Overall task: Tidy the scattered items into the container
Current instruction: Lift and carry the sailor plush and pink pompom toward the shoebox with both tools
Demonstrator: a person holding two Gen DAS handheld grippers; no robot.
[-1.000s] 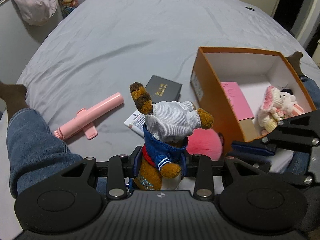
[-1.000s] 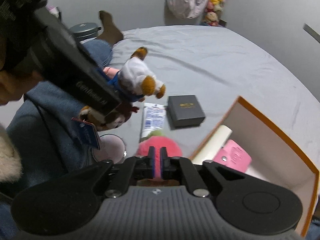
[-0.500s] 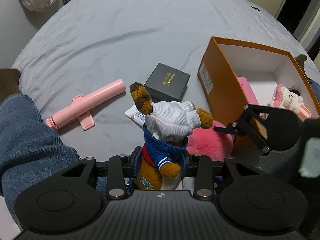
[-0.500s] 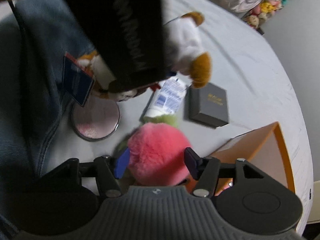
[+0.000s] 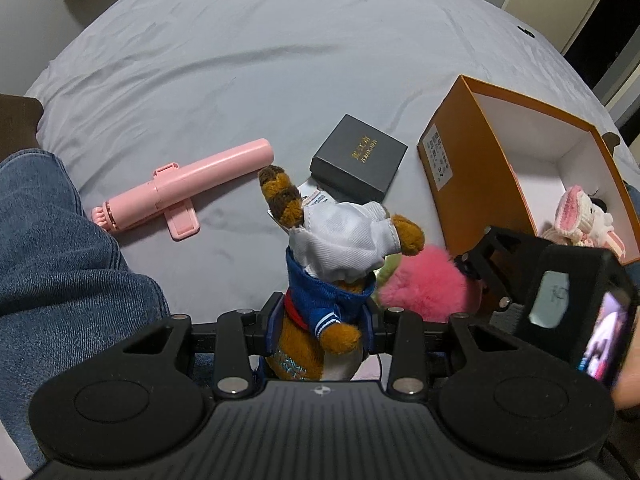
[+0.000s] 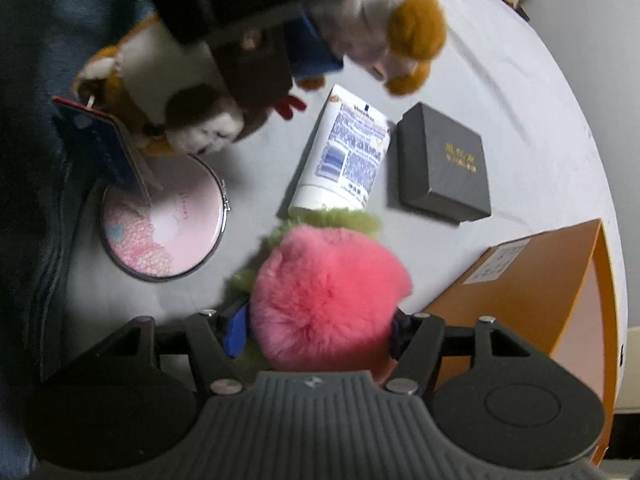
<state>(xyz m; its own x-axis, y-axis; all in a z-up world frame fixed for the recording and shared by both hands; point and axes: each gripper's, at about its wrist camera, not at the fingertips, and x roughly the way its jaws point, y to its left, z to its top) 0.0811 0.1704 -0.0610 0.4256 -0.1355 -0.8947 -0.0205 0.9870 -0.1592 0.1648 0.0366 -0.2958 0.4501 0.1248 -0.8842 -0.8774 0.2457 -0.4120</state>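
Observation:
My left gripper (image 5: 320, 320) is shut on a brown plush toy in a blue and white outfit (image 5: 336, 248), held above the grey bed; the toy also shows in the right wrist view (image 6: 224, 92). My right gripper (image 6: 316, 328) is open, its jaws on either side of a pink fluffy pompom with green fringe (image 6: 328, 292) lying on the bed; the pompom also shows in the left wrist view (image 5: 424, 284). The orange box (image 5: 472, 172) stands to the right with a pink-and-white plush (image 5: 580, 220) inside.
On the bed lie a pink tube-shaped gadget (image 5: 188, 188), a black gift box (image 6: 444, 164), a white cream tube (image 6: 344, 152) and a round pink compact mirror (image 6: 164, 216). The person's jeans-clad leg (image 5: 48, 240) is at the left.
My right gripper opened, swung down from beside the box and now straddles the pink pompom. My left gripper kept hold of the brown plush and lifted slightly.

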